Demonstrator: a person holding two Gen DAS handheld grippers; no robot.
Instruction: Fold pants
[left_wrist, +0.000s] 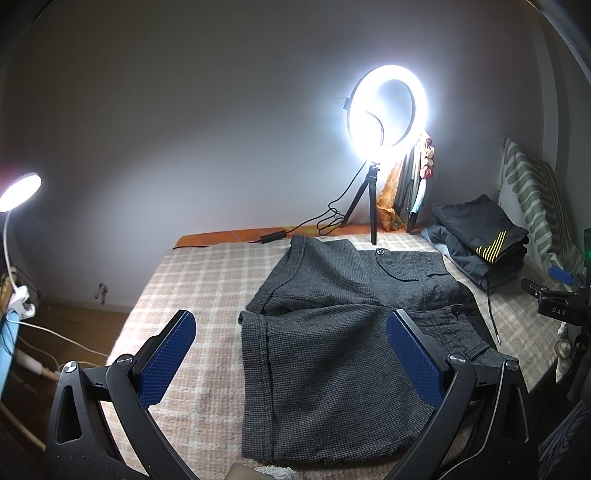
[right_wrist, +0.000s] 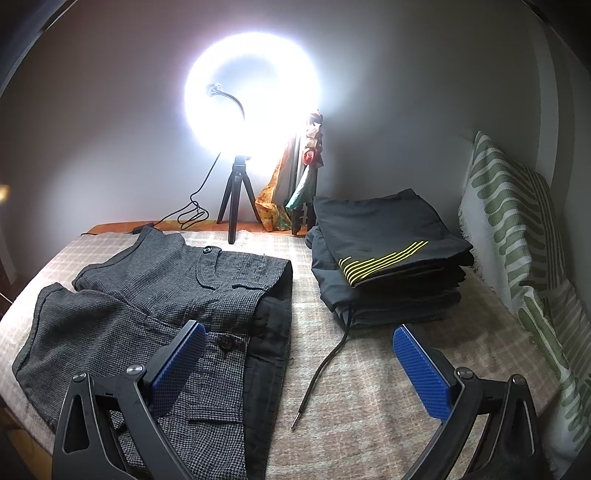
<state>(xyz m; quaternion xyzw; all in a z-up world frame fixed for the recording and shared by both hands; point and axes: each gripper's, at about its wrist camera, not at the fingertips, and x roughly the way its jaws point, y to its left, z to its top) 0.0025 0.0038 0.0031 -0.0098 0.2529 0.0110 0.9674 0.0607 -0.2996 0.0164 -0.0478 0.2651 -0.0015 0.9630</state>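
Grey houndstooth shorts (left_wrist: 332, 350) lie spread flat on the checked bed cover (left_wrist: 207, 280), waistband to the right, both legs pointing left. They also show in the right wrist view (right_wrist: 122, 317), with the dark inner waistband (right_wrist: 269, 332) turned up. My left gripper (left_wrist: 291, 328) is open and empty, held above the near leg. My right gripper (right_wrist: 299, 345) is open and empty, above the waistband end; its left finger (right_wrist: 177, 369) is over the buttoned pocket. The right gripper also shows at the right edge of the left wrist view (left_wrist: 554, 291).
A stack of folded dark garments (right_wrist: 388, 258) with yellow stripes sits at the back right, its drawstring (right_wrist: 321, 369) trailing onto the cover. A ring light on a tripod (right_wrist: 236, 192) stands at the wall. A green-patterned pillow (right_wrist: 517, 240) leans on the right. The bed's left edge drops to the floor (left_wrist: 66, 325).
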